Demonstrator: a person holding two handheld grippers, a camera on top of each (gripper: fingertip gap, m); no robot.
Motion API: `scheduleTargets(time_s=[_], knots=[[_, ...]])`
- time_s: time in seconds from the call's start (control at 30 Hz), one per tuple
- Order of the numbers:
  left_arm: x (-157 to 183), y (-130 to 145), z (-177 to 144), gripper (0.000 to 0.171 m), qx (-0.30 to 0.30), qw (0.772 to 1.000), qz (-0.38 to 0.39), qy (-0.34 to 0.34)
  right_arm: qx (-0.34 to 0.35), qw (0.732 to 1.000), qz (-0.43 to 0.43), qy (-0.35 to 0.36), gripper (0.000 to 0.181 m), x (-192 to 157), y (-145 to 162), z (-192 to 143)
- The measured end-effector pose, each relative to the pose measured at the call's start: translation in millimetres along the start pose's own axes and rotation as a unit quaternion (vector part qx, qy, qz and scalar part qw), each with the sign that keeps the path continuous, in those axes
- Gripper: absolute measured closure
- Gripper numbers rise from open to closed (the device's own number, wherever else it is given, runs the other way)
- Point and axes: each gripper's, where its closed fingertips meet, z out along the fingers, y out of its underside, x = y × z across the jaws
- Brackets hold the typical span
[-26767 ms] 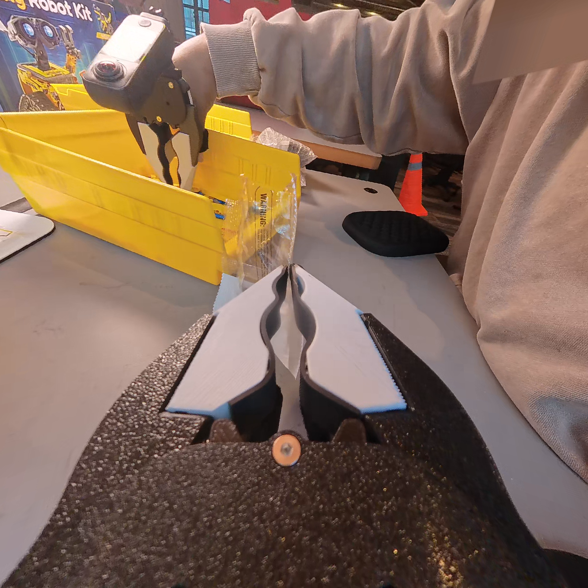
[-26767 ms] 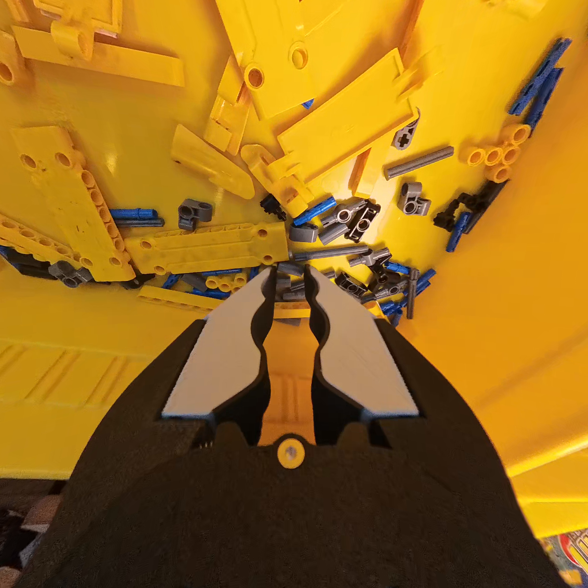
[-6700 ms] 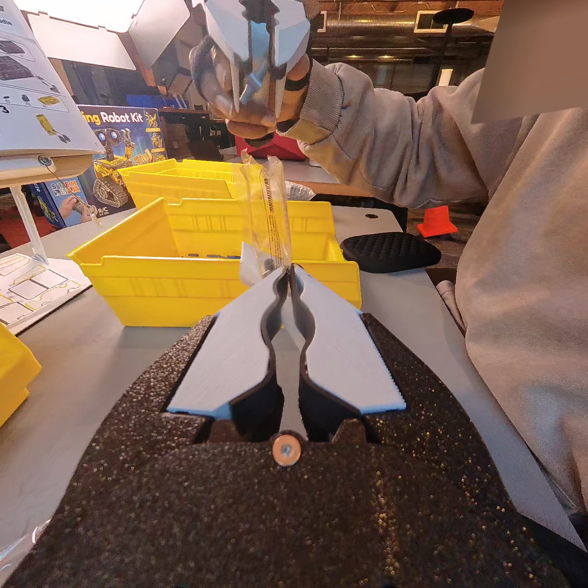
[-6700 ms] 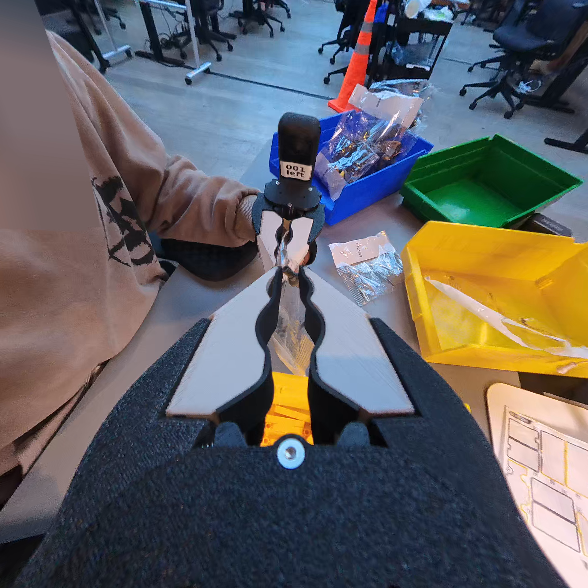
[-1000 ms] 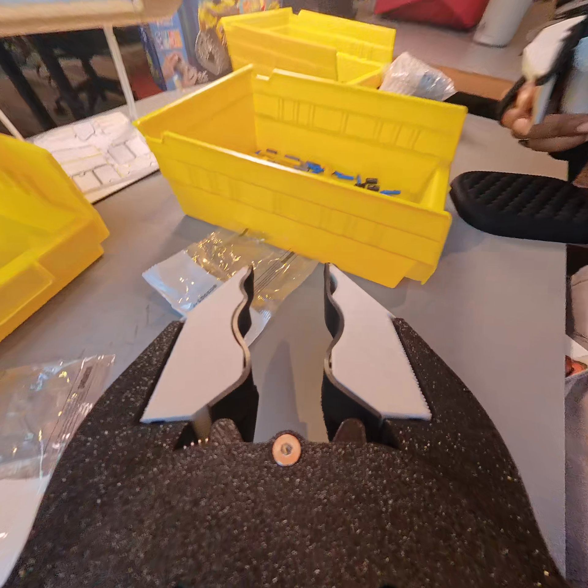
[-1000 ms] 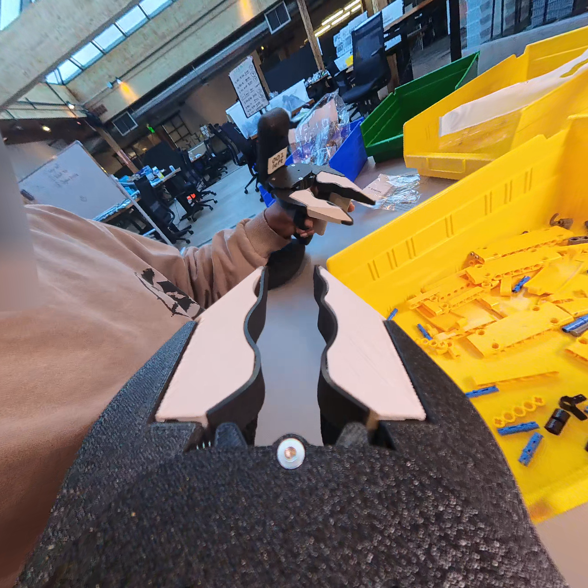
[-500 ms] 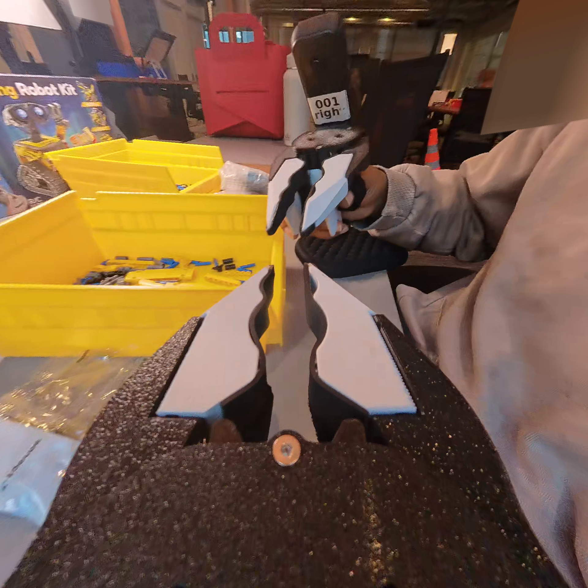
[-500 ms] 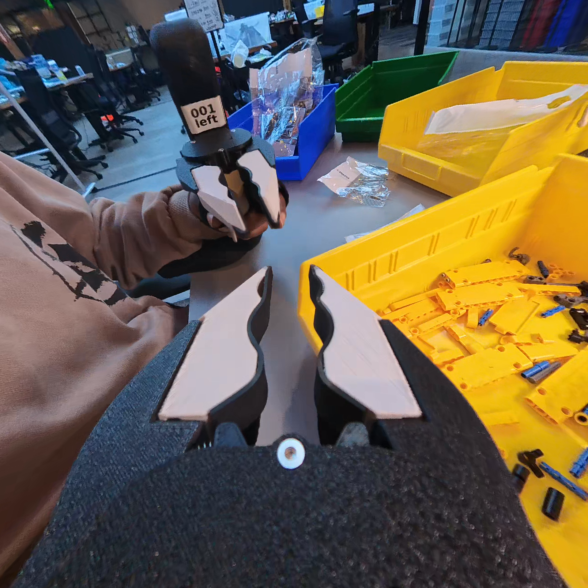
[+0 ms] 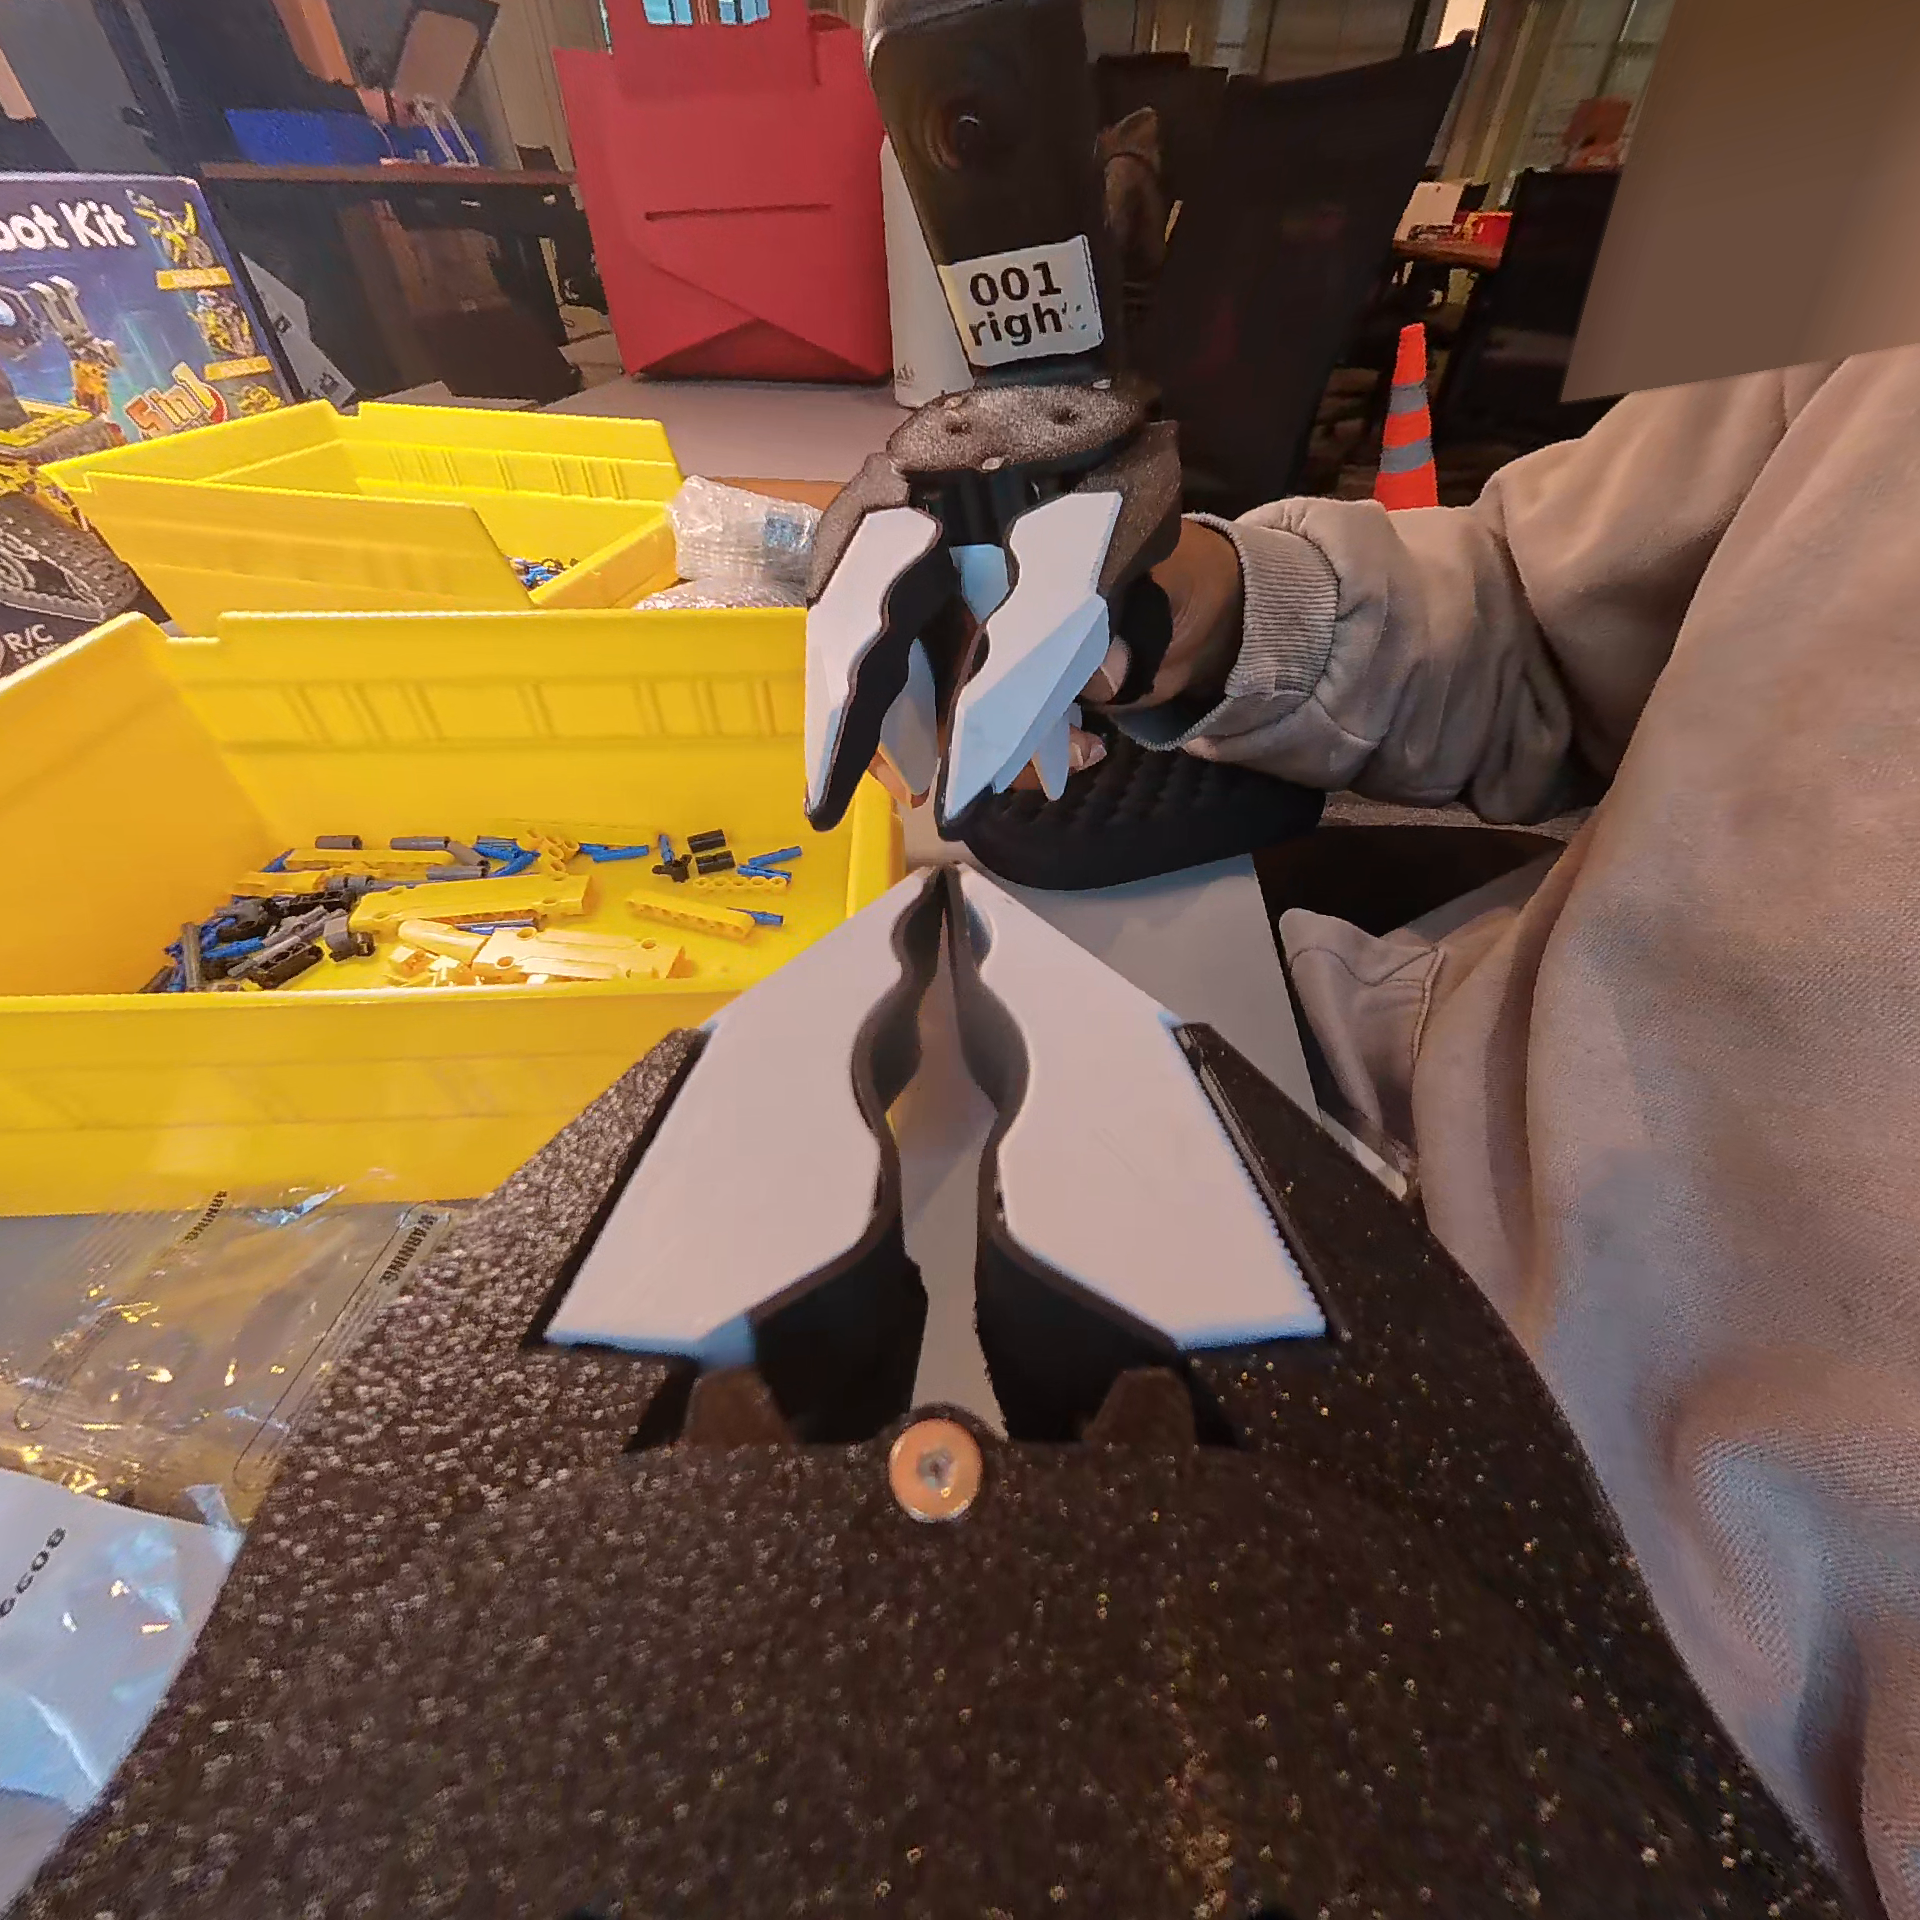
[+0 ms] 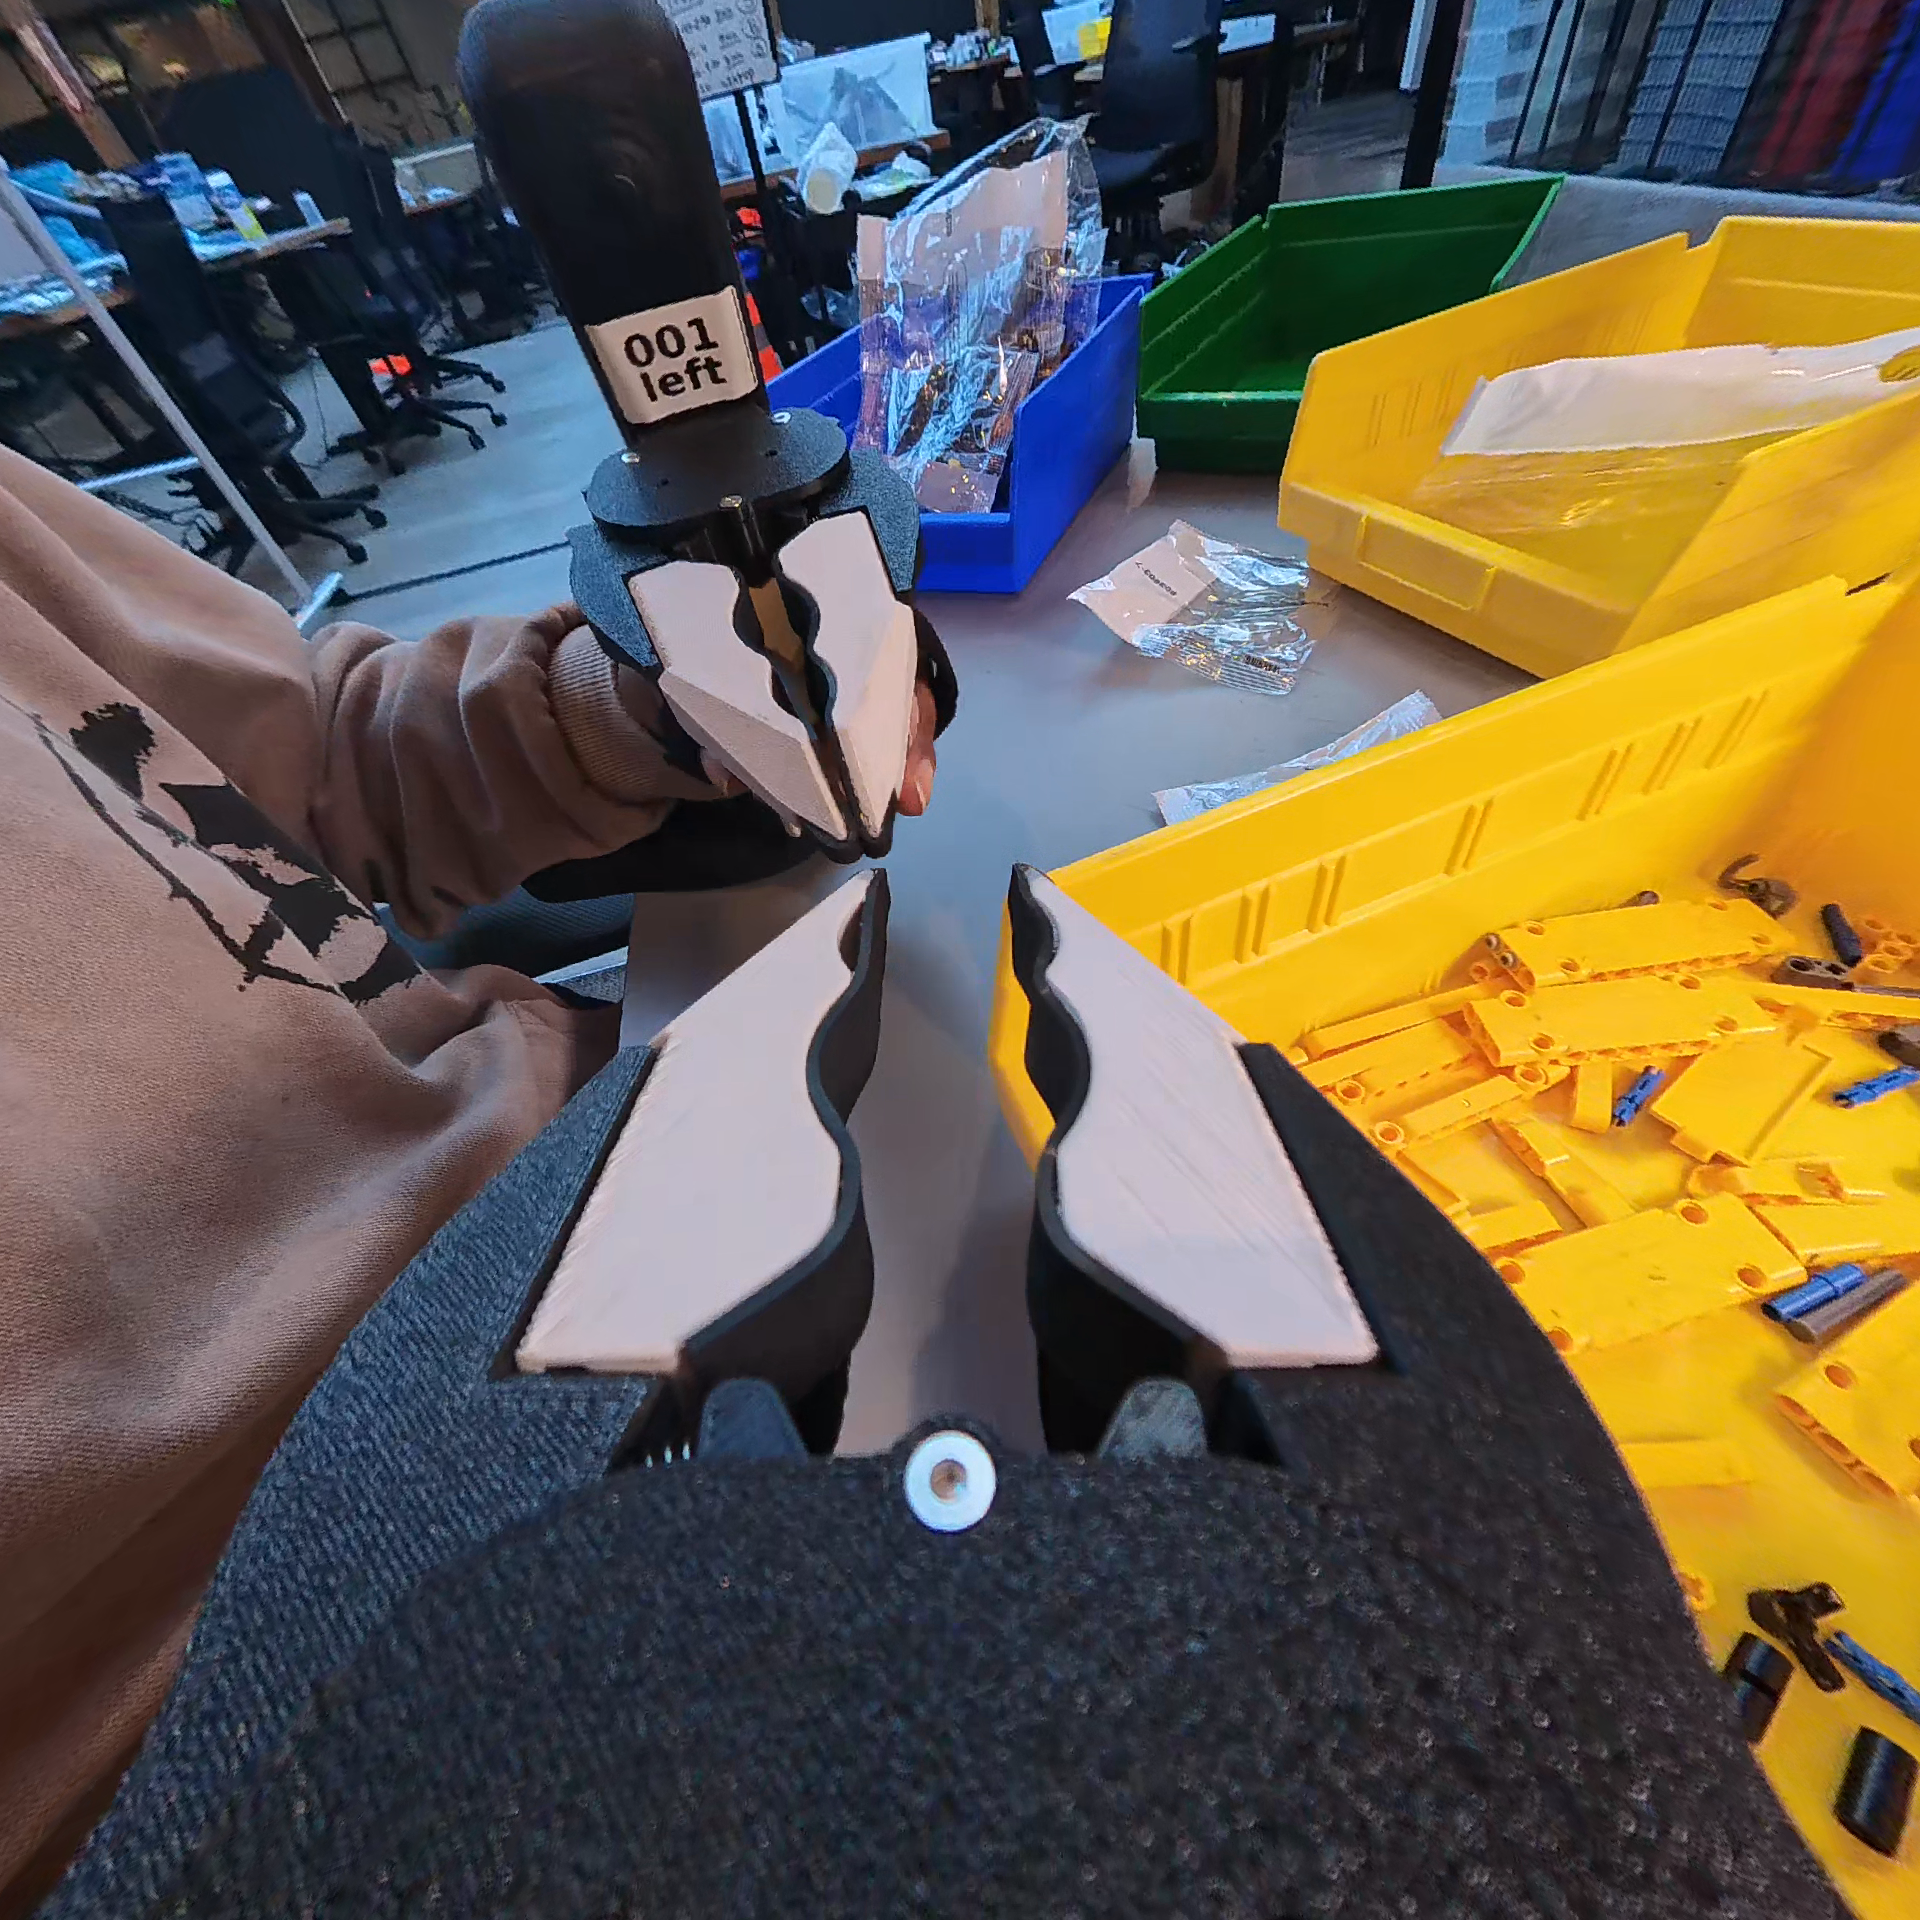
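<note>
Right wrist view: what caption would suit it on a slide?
Open right gripper faces the shut left gripper beside a yellow bin of building parts.

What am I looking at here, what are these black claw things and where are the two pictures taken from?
They are two handheld grippers, one in each of a person's hands, each carrying a camera that looks along its fingers. In the left wrist view the left gripper is shut and empty; the right gripper faces it. In the right wrist view the right gripper is open and empty. On the grey table stand a yellow bin of small building parts, further bins and clear plastic bags.
</note>
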Motion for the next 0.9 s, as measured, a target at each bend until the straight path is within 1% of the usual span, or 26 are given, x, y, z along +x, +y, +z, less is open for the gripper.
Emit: scheduleTargets(time_s=[0.23, 0.33, 0.37, 0.43, 0.47, 0.53, 0.63, 0.73, 0.83, 0.9], knots=[[-12.2, 12.9, -16.1, 0.171, -0.031, 0.999, -0.007, -0.021, 0.01, 1.0, 0.006, 0.019, 0.159, 11.5, -3.1, -10.9], [-19.7, 30.0, -23.2, 0.171, -0.08, 0.996, 0.003, -0.045, 0.013, 1.0, 0.006, 0.028, 0.158, 16.6, -3.5, -16.7], [-20.4, 35.7, -25.3, 0.169, -0.093, 0.995, 0.003, -0.047, 0.014, 0.999, 0.006, 0.031, 0.158, 18.1, -3.5, -18.4], [-19.1, 49.1, -28.8, 0.147, -0.125, 0.991, -0.008, -0.039, 0.015, 0.999, 0.008, 0.034, 0.158, 20.5, -3.0, -21.1], [-17.4, 58.0, -30.6, 0.142, -0.147, 0.989, -0.012, -0.032, 0.015, 0.999, 0.009, 0.035, 0.158, 21.1, -2.5, -22.1], [-16.5, 80.3, -34.5, 0.135, -0.203, 0.979, -0.014, -0.027, 0.014, 0.999, 0.011, 0.035, 0.158, 22.0, -0.7, -23.1], [-13.6, 113.8, -40.8, 0.128, -0.289, 0.957, -0.013, -0.017, 0.009, 0.999, 0.011, 0.035, 0.158, 22.7, 2.8, -22.8], [-10.2, 138.8, -50.3, 0.12, -0.36, 0.933, -0.014, -0.002, 0.005, 0.999, 0.01, 0.036, 0.158, 22.9, 5.2, -22.2], [-8.4, 142.8, -60.5, 0.114, -0.391, 0.92, -0.011, 0.012, 0.0, 0.999, 0.008, 0.037, 0.158, 23.5, 6.7, -22.7], [-11.6, 145.5, -71.6, 0.104, -0.42, 0.907, 0.003, 0.011, -0.002, 0.999, 0.007, 0.04, 0.158, 24.7, 7.4, -23.9]])
